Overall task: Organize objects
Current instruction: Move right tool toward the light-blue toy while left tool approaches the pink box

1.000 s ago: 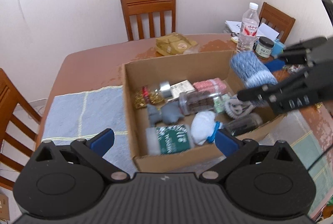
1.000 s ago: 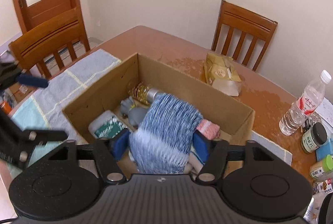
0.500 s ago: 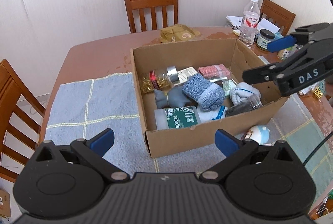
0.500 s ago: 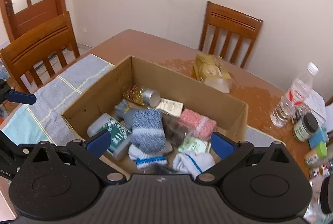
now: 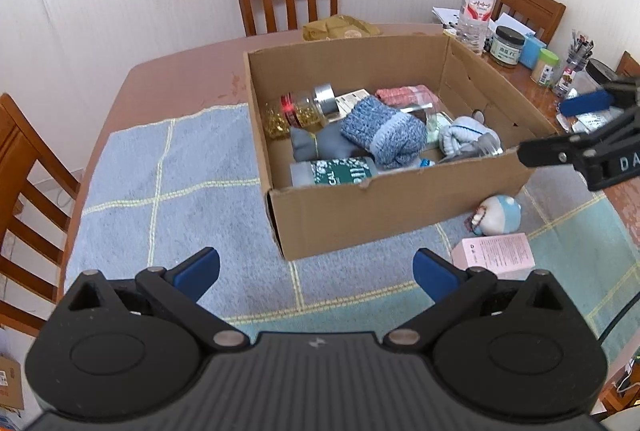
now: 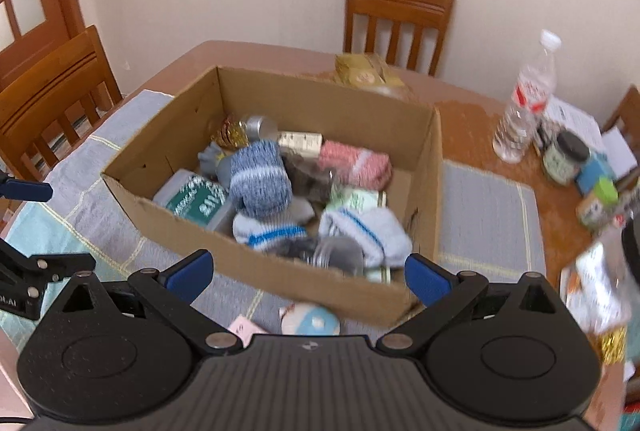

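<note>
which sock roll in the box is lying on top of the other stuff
The blue marled roll, mid-box, resting across the grey item and jars. The pink roll sits at the back; the white rolls lie lower, toward the right front.

A matt cardboard box (image 5: 384,207) is being shown ahead of the tongs, holding a rough knitted blue sock (image 5: 382,133) and a glossy glass jar (image 5: 304,109) with a metal lid; woven cloth mat (image 5: 168,191) beneath, over smooth wooden table (image 5: 176,79).

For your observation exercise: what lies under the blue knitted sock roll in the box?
The blue sock roll rests on a grey cloth item and a dark-filled jar inside the cardboard box; whatever lies deeper is covered.
</note>
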### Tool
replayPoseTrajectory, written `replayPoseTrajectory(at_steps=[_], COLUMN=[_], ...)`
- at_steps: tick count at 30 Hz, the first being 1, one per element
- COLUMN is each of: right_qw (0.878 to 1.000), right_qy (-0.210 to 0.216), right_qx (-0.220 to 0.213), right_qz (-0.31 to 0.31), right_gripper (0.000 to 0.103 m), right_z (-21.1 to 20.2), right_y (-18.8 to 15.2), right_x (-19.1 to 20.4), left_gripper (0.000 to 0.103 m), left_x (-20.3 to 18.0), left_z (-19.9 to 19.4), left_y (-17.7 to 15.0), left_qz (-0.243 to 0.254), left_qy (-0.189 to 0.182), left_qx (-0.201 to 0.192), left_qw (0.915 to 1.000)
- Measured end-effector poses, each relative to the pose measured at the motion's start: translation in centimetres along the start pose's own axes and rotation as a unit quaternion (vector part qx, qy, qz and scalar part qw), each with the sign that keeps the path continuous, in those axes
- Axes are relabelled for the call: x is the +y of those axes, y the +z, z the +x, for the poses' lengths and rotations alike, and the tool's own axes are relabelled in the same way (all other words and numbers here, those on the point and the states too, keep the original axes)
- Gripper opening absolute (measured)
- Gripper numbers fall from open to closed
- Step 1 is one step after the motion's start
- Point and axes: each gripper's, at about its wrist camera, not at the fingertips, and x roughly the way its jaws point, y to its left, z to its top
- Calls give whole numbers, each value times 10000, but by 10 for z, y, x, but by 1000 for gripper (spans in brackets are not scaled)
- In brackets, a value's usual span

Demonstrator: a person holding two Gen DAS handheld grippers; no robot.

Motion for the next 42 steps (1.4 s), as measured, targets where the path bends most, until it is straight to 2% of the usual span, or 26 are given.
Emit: replayPoseTrajectory(at_steps=[5,11,17,21,27,32,36,42], right_qw=[9996,9981,9948,9930,9890,9906,9900,9938], right_qy=[-72,-136,106,109,279,477,801,660], right_qx=[111,255,585,792,997,958,882,765], right_qz=[257,546,823,869,1054,857,749,468], right_gripper=[103,103,103,103,103,103,103,103], right_z=[2,11,33,54,73,80,83,68], right_y=[-20,-42,-67,-77,-77,-69,-59,-52], right_x=[-2,-1,6,13,26,48,60,58], left_gripper=[102,102,102,102,102,102,102,102], left_x=[-4,-4,0,9,24,32,37,32], left_z=[0,10,18,24,26,23,20,21], left_y=[-14,-32,-47,-54,-62,-68,-72,-70], left_qz=[201,43,-246,-472,-617,-601,-619,-523], left_qy=[423,402,202,66,127,196,241,239], left_qx=[-146,-28,111,231,281,296,251,231], left_qw=[9988,9992,9994,9986,9976,9976,9975,9981])
